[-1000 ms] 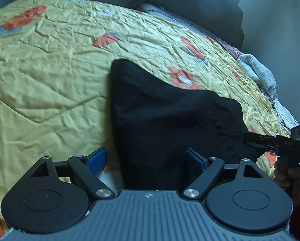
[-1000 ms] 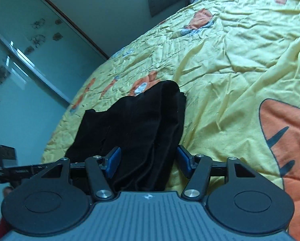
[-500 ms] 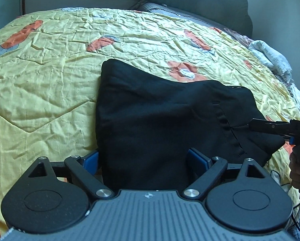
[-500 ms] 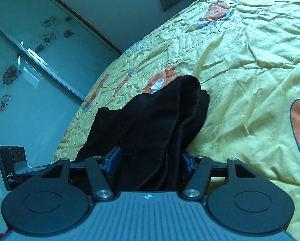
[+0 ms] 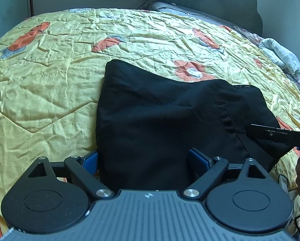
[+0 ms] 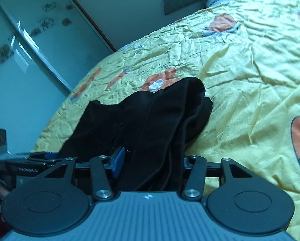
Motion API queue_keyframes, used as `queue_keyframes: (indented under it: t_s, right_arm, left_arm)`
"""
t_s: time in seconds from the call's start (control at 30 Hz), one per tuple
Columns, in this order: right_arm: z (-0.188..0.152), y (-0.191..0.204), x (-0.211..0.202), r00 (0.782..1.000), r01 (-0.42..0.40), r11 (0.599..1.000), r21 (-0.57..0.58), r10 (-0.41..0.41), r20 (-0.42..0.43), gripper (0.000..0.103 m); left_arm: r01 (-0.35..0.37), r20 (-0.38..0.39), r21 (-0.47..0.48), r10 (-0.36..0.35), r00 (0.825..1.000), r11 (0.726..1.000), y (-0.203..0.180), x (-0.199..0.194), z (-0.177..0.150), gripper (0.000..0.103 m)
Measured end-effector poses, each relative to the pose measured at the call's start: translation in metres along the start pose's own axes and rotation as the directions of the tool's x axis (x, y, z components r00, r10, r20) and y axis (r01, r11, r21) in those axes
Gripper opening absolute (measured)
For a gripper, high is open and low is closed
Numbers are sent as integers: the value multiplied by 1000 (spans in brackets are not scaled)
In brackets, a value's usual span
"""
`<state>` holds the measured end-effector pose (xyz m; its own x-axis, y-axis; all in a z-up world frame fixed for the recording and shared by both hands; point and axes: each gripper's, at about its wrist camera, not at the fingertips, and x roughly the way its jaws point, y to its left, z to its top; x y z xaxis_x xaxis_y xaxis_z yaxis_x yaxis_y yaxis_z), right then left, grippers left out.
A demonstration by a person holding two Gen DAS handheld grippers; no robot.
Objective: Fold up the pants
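We can read "DA" on the right gripper (image 5: 278, 134) at three o'clock in the left view. Our left gripper (image 5: 143, 160) gapes wide around the black pants (image 5: 160, 116) on the yellow quilt (image 5: 49, 80). Since a moment ago the pants bunched closer; the right jaws have just been closing on the cloth between them.

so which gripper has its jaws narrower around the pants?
The right gripper: its blue pads sit close against the bunched black pants, having just been closing. The left gripper straddles them wide.

Left gripper (image 5: 144, 158) jaws spread wide at six o'clock; right gripper (image 6: 150, 160) jaws have just been closing around cloth.
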<state>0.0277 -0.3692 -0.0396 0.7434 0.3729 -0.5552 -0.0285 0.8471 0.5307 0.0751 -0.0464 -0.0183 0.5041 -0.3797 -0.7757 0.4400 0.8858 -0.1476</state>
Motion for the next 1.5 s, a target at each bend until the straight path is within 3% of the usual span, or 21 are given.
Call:
queue_keyframes:
  t_s: [0.33,0.5,0.97,1.23,1.5]
  right_arm:
    - [-7,33,0,991,130,979,-158,-124,45,36]
    - [-10,49,0,981,188,954,-233,-175,79,33]
    - [-3,85,-9,969,232,912,-339,-188,159,31]
    - [17,114,1,971,214,882,-421,-142,194,31]
    - [51,144,38,970,190,849,-494,-85,227,31]
  left_arm:
    - [-67,68,15,66,996,998,-5,-12,0,39]
    - [-107,113,35,103,988,994,-9,-19,-2,24]
    - [-147,224,64,129,966,987,-14,-47,6,19]
    - [-210,293,55,185,938,976,1,-65,25,19]
    - [-294,329,24,270,905,956,34,-66,55,19]
